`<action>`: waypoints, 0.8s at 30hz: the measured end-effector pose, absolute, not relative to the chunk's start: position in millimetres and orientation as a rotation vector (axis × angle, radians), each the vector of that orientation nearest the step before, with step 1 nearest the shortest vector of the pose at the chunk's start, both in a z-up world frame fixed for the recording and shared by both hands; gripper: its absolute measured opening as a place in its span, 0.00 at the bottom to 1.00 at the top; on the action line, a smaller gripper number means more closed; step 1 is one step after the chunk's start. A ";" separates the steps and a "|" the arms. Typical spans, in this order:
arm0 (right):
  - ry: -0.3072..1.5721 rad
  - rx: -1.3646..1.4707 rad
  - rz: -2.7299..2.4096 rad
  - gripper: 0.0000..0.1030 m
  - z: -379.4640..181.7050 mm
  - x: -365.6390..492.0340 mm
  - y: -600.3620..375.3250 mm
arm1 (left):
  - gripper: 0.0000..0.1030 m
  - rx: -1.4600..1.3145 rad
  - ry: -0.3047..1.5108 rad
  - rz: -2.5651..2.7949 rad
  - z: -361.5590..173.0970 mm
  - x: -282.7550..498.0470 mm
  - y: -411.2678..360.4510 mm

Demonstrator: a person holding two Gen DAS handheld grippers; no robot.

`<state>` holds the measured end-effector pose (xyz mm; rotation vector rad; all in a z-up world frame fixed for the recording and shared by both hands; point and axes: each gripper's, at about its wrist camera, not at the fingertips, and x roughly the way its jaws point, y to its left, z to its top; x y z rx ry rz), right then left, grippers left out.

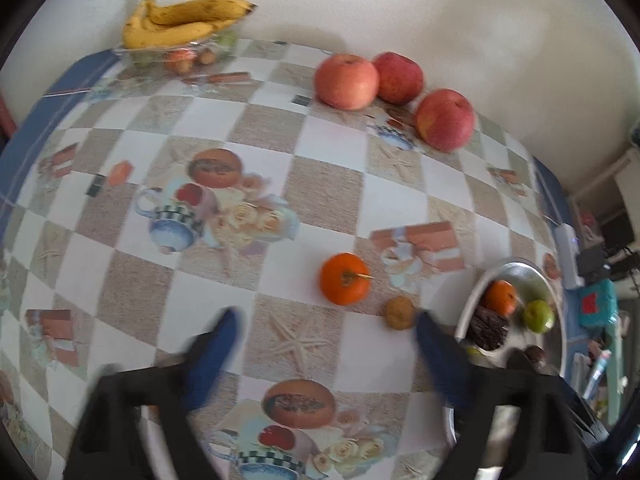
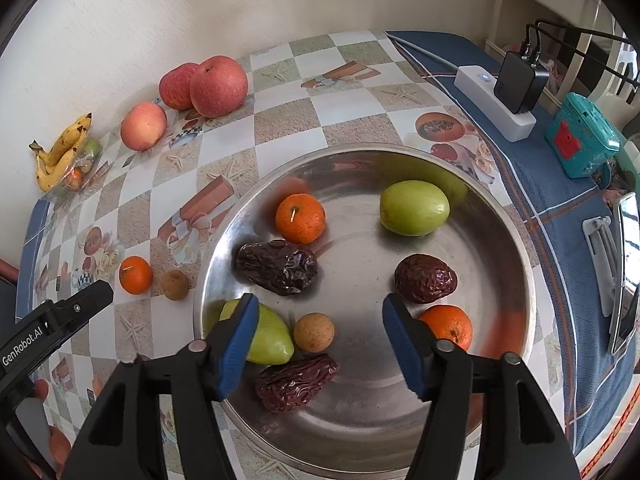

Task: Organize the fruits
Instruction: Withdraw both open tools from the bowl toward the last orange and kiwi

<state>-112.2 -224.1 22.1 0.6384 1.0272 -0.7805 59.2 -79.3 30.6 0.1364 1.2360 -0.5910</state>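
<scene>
Fruit is sitting all over: the metal bowl (image 2: pixel 516 236) is holding tangerines, green fruits and dates, while a lone tangerine (image 1: pixel 344 279) is lying left of it. Right gripper (image 2: pixel 316 344) is hovering half open over the bowl, gripping nothing. Left gripper (image 1: pixel 326 332) is gaping wide, empty, near that tangerine.

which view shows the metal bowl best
The right wrist view: the whole metal bowl sits centred under the right gripper, rim and fruit inside all clear. The left wrist view catches only part of it at the lower right edge, blurred and cut off by a finger.
</scene>
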 end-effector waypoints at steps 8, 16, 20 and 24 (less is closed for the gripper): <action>1.030 0.563 -0.820 0.81 20.2 -109.3 -223.2 | 1.00 0.188 1.185 -0.551 31.0 60.5 -77.2; 1.057 0.535 -0.830 0.99 14.1 -108.6 -222.3 | 1.00 0.186 1.160 -0.550 33.2 62.7 -77.4; 1.039 0.552 -0.827 0.99 14.1 -109.9 -223.1 | 1.00 0.151 1.149 -0.553 32.8 71.1 -75.5; 1.025 0.591 -0.804 0.99 11.5 -109.8 -224.3 | 1.00 0.130 1.156 -0.539 28.0 83.1 -73.5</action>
